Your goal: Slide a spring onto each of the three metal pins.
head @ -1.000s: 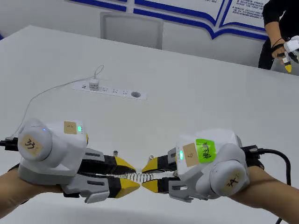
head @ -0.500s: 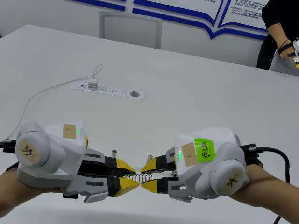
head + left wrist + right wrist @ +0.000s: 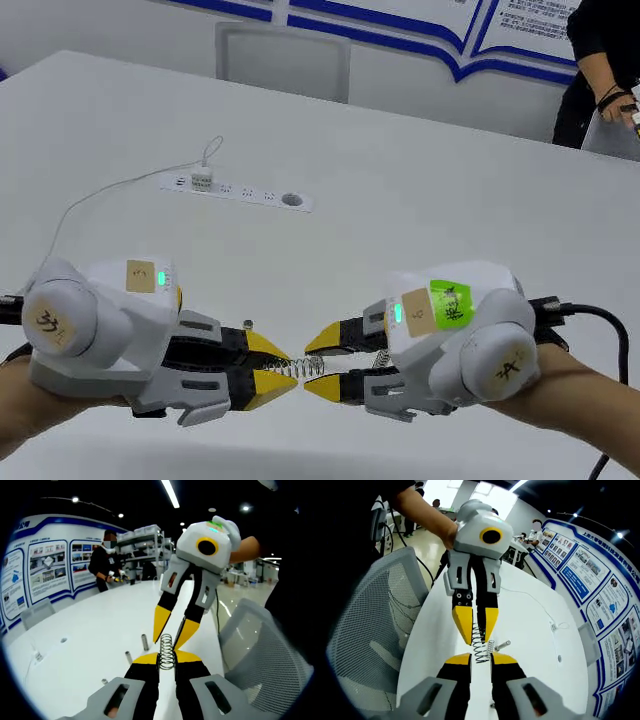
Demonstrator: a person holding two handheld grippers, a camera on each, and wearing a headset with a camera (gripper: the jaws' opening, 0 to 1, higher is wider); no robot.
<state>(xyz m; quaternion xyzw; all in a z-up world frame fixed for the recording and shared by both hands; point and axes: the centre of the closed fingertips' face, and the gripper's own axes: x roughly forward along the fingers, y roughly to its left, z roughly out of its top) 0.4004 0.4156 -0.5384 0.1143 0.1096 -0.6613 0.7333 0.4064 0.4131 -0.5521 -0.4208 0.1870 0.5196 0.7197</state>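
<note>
On the white worktable (image 3: 420, 200), the left white-and-yellow handheld gripper (image 3: 287, 372) sits at 7 o'clock and the right white-and-yellow handheld gripper (image 3: 312, 368) at 5, tips facing. The small steel coil spring (image 3: 305, 367) lies between them (one end within the left jaws, the other between the right's). Short upright metal pins (image 3: 144, 641) stand just beyond, toward 11; the long white power strip (image 3: 235, 190) lies farther back, also toward 11.

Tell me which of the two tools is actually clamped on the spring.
The left tool: its yellow tips are shut on the coil spring. The right tool has its tips apart, either side of the spring's other end.
</note>
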